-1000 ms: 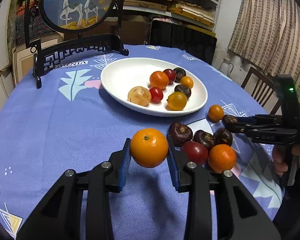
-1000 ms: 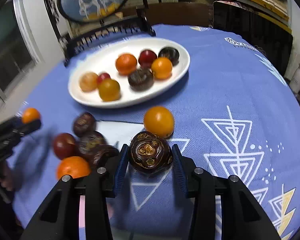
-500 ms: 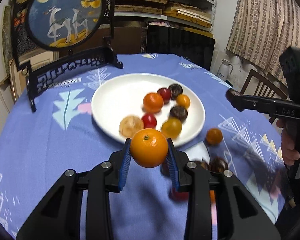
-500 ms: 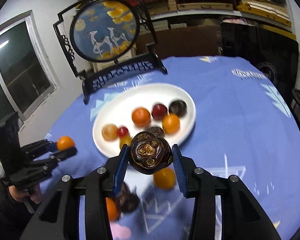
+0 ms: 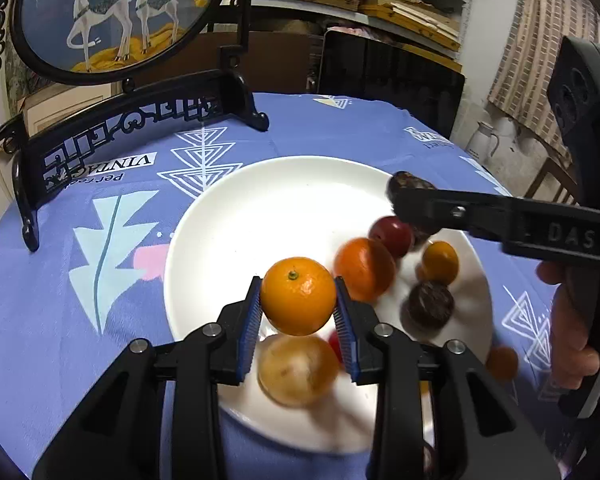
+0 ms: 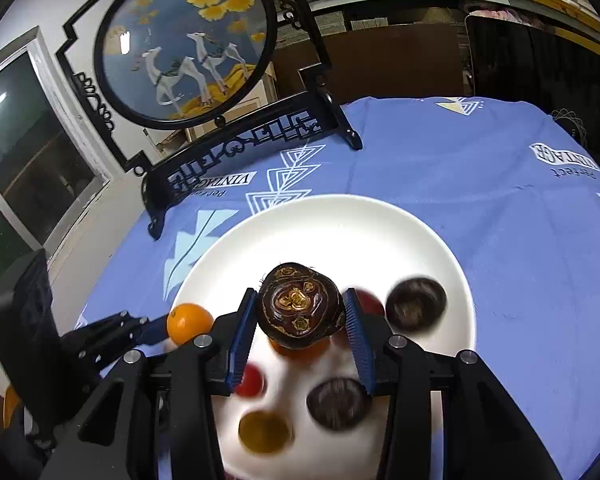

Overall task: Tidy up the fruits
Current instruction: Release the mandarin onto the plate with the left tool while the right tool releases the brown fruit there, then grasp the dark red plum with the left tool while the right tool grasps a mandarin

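Both grippers carry fruit above the white plate (image 5: 204, 248). Left gripper (image 5: 298, 312) has its blue pads at either side of an orange (image 5: 298, 295); its jaws have just been opening a little, yet the orange sits between them off the plate, so the pads seem to be touching it. Right gripper (image 6: 300, 320) pinches a dark brown fruit (image 6: 300, 306) with gold markings on its face, the left pad against it; a thin gap may show at the right pad, but the fruit hangs clear of the plate.

In the left wrist view the right gripper (image 5: 404, 196) reaches in from the right over the plate's far side, a hand (image 5: 572, 332) on its handle. In the right wrist view the left gripper (image 6: 176, 326) comes in from the left with the orange (image 6: 189, 323) at the plate's near left edge.

On the plate lie blurred fruits: a larger orange one (image 5: 364, 269), a red one (image 5: 392, 236), a small orange one (image 5: 440, 262), a dark one (image 5: 430, 306) and a pale tan one (image 5: 298, 370). One small orange fruit (image 5: 502, 362) lies on the blue cloth (image 5: 80, 340) just off the plate's right rim.

A second ago both grippers were low over the cloth beside the loose pile of fruit, with the plate well ahead; now both are over the plate, and the framed deer screen (image 5: 116, 12) looms closer
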{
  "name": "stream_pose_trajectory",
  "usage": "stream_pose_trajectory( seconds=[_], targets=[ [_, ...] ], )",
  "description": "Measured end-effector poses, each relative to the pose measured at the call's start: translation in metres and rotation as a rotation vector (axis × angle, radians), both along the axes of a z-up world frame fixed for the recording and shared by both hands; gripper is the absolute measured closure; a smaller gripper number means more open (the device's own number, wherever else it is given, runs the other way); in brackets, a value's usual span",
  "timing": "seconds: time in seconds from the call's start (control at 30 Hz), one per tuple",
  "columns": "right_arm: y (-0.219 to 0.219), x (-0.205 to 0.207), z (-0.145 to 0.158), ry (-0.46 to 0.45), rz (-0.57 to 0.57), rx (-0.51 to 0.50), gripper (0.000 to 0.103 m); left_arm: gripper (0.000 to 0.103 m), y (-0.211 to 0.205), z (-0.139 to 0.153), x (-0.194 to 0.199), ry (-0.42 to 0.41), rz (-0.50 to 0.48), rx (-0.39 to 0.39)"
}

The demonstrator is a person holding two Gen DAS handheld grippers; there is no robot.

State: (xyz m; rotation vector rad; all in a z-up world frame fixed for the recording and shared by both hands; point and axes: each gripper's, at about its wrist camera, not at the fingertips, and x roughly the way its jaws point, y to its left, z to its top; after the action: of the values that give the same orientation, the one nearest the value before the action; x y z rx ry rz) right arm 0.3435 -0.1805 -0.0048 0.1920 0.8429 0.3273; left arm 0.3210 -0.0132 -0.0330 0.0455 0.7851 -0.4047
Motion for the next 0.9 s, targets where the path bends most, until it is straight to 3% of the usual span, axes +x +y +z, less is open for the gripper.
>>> stream_pose_trajectory(
  seconds=[0.1,0.37,0.47,0.7,0.8,0.9],
  targets=[
    [-0.001,0.002,0.001,-0.015,-0.014,0.002,0.053,0.030,0.004,0.000,0.001,-0.026,0.048,-0.003],
    [-0.020,-0.059,0.001,-0.047,-0.016,0.005,0.046,0.021,0.015,0.004,-0.037,-0.026,0.030,-0.045],
    [-0.031,-0.099,-0.008,-0.056,-0.010,0.012,0.042,0.015,0.015,0.002,-0.069,-0.022,-0.017,-0.022],
    [-0.071,-0.166,-0.032,-0.045,-0.081,0.125,0.036,0.013,0.012,-0.007,-0.144,-0.024,-0.146,0.019],
    [-0.070,-0.184,-0.037,-0.058,-0.083,0.098,0.035,0.013,0.007,-0.015,-0.159,-0.010,-0.167,0.062],
    [-0.064,-0.196,-0.045,-0.057,-0.062,0.070,0.036,0.013,-0.002,-0.016,-0.174,-0.057,-0.181,0.116]
  ],
)
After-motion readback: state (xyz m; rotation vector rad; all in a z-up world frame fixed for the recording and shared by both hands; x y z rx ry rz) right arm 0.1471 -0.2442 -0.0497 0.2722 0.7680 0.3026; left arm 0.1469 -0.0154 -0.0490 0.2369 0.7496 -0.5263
